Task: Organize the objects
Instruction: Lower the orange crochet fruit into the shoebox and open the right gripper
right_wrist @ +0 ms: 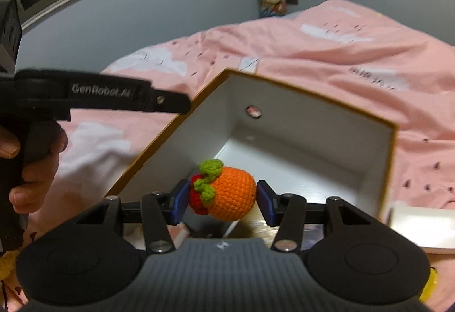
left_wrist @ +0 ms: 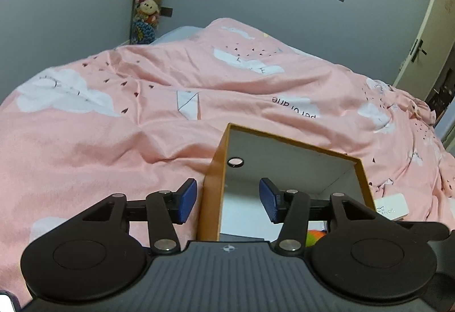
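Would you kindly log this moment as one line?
left gripper: open, straddling box wall | right gripper: shut on crochet orange, above box | step: drop orange in

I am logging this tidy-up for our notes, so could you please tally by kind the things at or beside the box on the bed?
Boxes: 1, the orange-rimmed box, open.
Crochet toys: 1, the orange crochet fruit, clamped in the right gripper over the box.
White cards: 1, the white card beside the box.
Total: 3.
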### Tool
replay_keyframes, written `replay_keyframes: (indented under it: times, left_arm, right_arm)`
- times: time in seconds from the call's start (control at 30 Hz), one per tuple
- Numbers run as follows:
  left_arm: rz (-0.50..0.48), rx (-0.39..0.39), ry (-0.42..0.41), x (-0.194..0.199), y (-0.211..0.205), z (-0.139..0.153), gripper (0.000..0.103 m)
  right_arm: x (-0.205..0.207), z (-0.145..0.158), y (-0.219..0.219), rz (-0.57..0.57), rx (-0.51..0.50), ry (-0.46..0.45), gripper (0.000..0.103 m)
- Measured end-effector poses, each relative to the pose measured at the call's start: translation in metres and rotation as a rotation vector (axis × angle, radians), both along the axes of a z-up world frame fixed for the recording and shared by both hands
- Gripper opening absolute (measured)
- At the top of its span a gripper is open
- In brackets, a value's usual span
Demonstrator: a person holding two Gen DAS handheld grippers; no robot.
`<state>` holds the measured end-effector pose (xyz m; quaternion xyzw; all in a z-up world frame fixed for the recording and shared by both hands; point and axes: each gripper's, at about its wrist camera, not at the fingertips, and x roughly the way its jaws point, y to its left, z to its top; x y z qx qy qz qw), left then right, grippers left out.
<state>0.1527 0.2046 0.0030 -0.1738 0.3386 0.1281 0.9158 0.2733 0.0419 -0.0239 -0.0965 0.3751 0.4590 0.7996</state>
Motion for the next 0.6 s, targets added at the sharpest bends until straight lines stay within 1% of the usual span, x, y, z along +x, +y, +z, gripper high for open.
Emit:
replay_keyframes:
  times: [0.13,0.33,0.5,0.6]
  left_arm:
    - [-0.002,-0.02,0.015,-0.002,0.004,-0.011,0.059]
    - [-0.012,-0.034,0.031,-0.003,0.005,-0.023,0.06]
    - [-0.018,-0.038,0.037,-0.004,0.004,-0.025,0.06]
    - [-0.022,-0.03,0.039,-0.005,0.003,-0.025,0.061]
  right_arm:
    - [-0.007,-0.01,0.016,0.058,-0.021,0.025,0.053]
    - [-0.014,-0.017,0.022,0.118,-0.062,0.052,0.053]
    - [-0.022,-0.029,0.028,0.156,-0.127,0.025,0.053]
    - [-0.025,-0.035,0.03,0.171,-0.148,0.012,0.053]
